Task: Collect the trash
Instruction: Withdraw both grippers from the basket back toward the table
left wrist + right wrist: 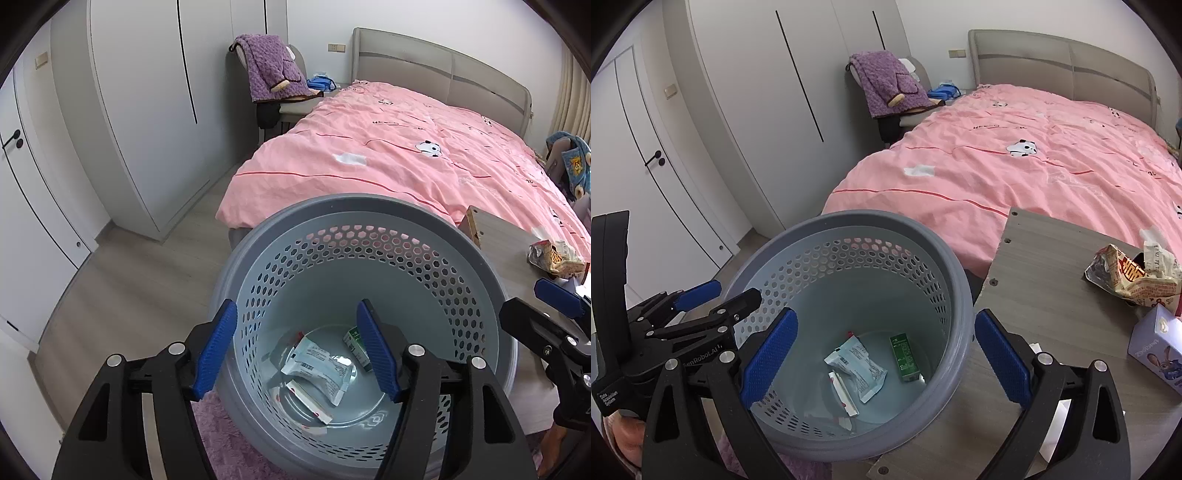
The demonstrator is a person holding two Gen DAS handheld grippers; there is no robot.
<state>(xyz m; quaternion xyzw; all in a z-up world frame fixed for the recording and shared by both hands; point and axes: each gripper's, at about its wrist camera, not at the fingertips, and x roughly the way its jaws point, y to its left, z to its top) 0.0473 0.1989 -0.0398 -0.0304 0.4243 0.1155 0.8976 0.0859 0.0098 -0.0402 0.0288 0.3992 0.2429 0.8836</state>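
Both grippers are hovering over the bin (369,295), jaws wide, holding nothing. Left gripper (297,350) is pointing straight in at the packets (317,369) on the bottom: this looks like a drop just finished. Right gripper (882,354) is straddling the rim. Next, I'd say, it needs to swing right to the crumpled wrapper (1126,277) on the table (1034,295).

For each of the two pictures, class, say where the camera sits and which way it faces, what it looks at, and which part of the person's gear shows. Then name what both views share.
Left wrist: sits on the left gripper, facing forward and down into the bin; its open blue pads frame the view, and the right gripper shows at the right edge.
Right wrist: sits on the right gripper, above the bin rim and table; the left gripper shows at left.
Shared: bin, the wrappers inside, pink bed, crumpled bag.
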